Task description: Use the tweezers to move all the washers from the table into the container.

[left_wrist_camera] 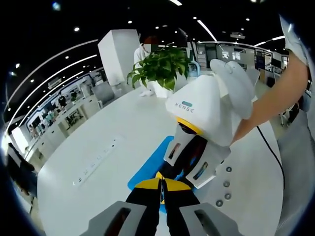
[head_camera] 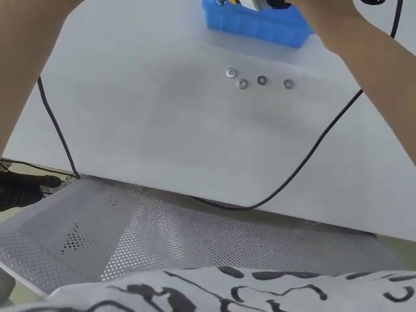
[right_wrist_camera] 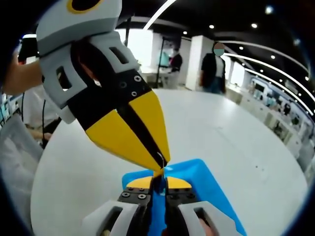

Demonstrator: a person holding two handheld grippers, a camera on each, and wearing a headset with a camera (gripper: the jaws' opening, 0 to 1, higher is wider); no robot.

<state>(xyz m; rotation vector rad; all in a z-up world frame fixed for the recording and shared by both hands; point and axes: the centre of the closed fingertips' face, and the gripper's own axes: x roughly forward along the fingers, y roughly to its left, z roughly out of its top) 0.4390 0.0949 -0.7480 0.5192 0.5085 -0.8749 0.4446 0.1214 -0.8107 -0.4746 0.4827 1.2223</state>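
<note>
Several small metal washers (head_camera: 261,80) lie in a loose row on the white table (head_camera: 143,110), just in front of the blue container (head_camera: 260,26). A gripper (head_camera: 257,4) peeks in at the top edge above that container. Over the blue container (right_wrist_camera: 206,182) my right gripper (right_wrist_camera: 158,181) and my left gripper (right_wrist_camera: 161,160) meet tip to tip, both with jaws closed. A thin metal sliver, apparently the tweezers (right_wrist_camera: 160,168), bridges the two tips. From the left gripper (left_wrist_camera: 160,178), the right gripper (left_wrist_camera: 170,169) reaches in above the container (left_wrist_camera: 145,172), with the washers (left_wrist_camera: 226,184) off to the right.
A black cable (head_camera: 312,149) trails across the table's right half, and another (head_camera: 55,123) runs along its left side. A perforated metal shelf (head_camera: 162,234) sits below the near table edge. A white power strip (left_wrist_camera: 98,160) lies on the table, with a potted plant (left_wrist_camera: 160,66) beyond.
</note>
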